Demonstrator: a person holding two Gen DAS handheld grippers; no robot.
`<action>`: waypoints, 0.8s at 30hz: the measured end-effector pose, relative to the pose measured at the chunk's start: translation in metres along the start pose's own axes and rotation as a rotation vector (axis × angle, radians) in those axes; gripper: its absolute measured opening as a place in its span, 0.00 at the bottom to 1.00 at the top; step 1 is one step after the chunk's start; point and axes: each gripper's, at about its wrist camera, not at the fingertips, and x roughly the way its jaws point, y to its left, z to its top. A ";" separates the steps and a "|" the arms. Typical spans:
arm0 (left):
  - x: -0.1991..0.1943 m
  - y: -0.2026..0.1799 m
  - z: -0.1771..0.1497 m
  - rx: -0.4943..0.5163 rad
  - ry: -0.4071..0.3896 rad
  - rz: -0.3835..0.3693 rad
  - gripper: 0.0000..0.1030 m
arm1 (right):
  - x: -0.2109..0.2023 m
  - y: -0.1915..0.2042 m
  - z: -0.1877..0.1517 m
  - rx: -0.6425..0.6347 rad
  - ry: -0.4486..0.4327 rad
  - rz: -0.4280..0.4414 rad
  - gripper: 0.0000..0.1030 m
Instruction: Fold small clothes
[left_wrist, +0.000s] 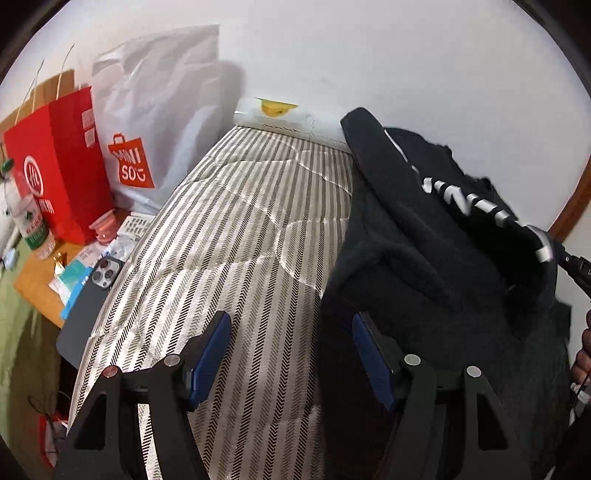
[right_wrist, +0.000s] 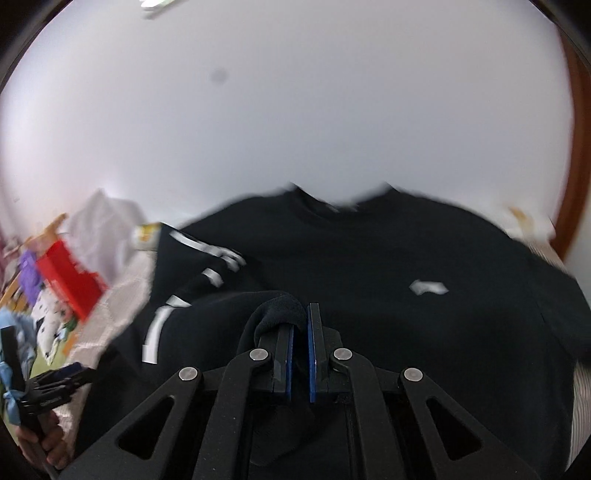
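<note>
One black sweatshirt (right_wrist: 388, 266) fold pinched in right gripper (right_wrist: 300, 325); left gripper (left_wrist: 291, 354) spread, sweatshirt beside it

- "mini so", mirrored, in white on an orange bag-shaped logo, on the white shopping bag (left_wrist: 155, 110)
- a white round logo on the red paper bag (left_wrist: 55, 166); its letters can't be made out
- white letters on the black sweatshirt (left_wrist: 461, 206), folded over, not legible
</note>
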 end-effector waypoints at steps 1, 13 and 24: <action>0.001 -0.003 0.000 0.019 0.004 0.013 0.64 | 0.004 -0.011 -0.004 0.023 0.024 -0.015 0.07; 0.012 -0.040 0.026 0.094 0.028 0.088 0.64 | -0.029 -0.063 -0.022 -0.033 0.098 -0.110 0.50; 0.018 -0.045 0.021 0.085 -0.033 0.036 0.66 | -0.002 0.006 -0.026 -0.110 0.082 0.031 0.70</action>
